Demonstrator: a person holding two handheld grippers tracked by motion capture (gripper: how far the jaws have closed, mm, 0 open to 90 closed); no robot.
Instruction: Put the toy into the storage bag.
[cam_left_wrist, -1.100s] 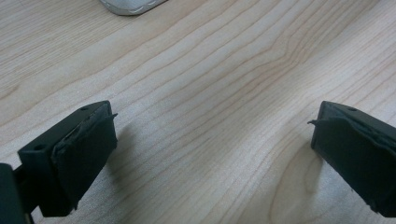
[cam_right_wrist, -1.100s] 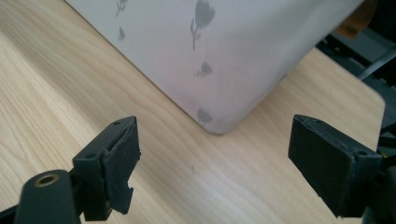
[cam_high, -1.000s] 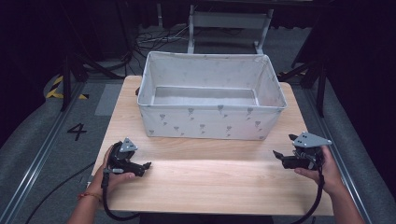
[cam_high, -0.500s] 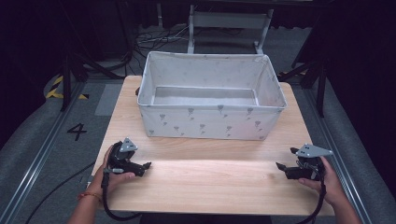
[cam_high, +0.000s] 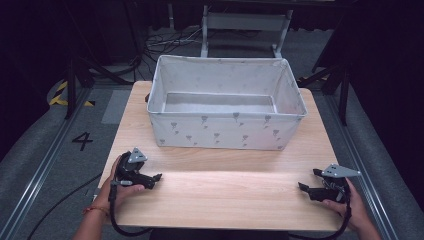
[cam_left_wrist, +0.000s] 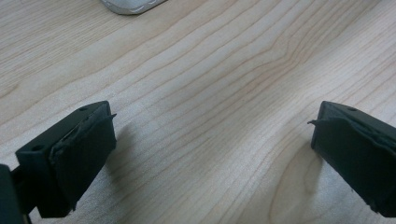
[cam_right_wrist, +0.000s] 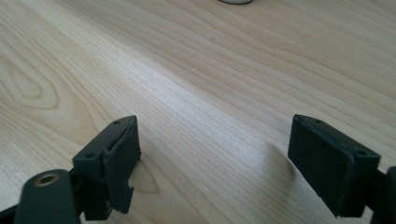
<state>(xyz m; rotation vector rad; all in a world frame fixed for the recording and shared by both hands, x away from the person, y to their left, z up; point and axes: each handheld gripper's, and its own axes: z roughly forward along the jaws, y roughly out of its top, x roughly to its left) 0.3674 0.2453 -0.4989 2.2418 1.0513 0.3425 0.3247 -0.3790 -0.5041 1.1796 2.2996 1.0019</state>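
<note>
A wooden table (cam_high: 220, 195) is carrying a large fabric bin (cam_high: 226, 131), which is sitting toward its far edge, open and seemingly empty. The bin is looking light and soft-walled, likely to sag if pinched at one spot, so taking the stiffer top rim at both short ends seems wisest. Well in front of the bin, the left gripper (cam_high: 156, 178) and right gripper (cam_high: 302, 187) are resting low over bare wood, each with jaws standing wide apart, holding nothing.
</note>
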